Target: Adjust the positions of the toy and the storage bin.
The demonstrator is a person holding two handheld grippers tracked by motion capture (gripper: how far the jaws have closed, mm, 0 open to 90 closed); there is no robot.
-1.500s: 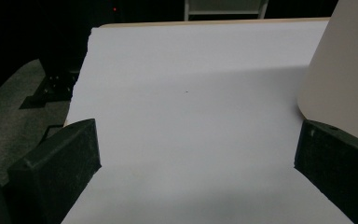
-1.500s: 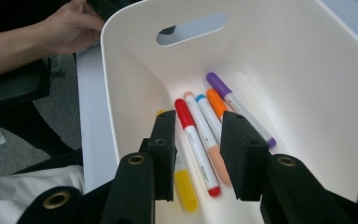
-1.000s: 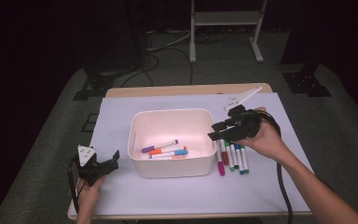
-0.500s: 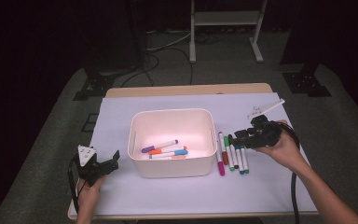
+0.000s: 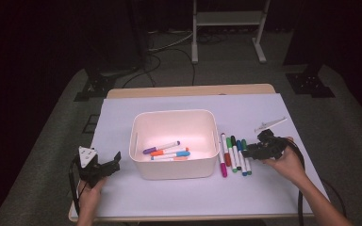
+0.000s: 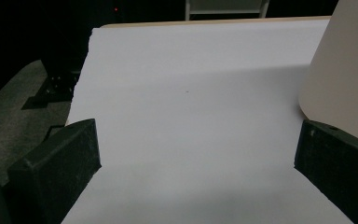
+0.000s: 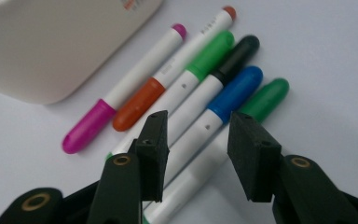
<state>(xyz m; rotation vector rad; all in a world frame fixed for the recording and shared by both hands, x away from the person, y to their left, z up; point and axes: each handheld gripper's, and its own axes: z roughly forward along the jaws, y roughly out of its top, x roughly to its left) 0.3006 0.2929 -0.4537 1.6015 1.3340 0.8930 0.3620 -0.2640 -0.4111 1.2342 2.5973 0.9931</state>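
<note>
Right gripper view showed the right tool with jaws apart, straddling the blue-capped marker in the row lying on the counter beside the bin. Left tool rested wide open.

The right claw has dropped from above the bin to the markers.

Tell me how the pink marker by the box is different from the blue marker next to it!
The pink marker lies nearest the white box; the blue marker lies farther out. The pink marker sits clear of the right gripper; the blue marker runs between its open fingers. Both have white barrels and lie flat, side by side.
</note>
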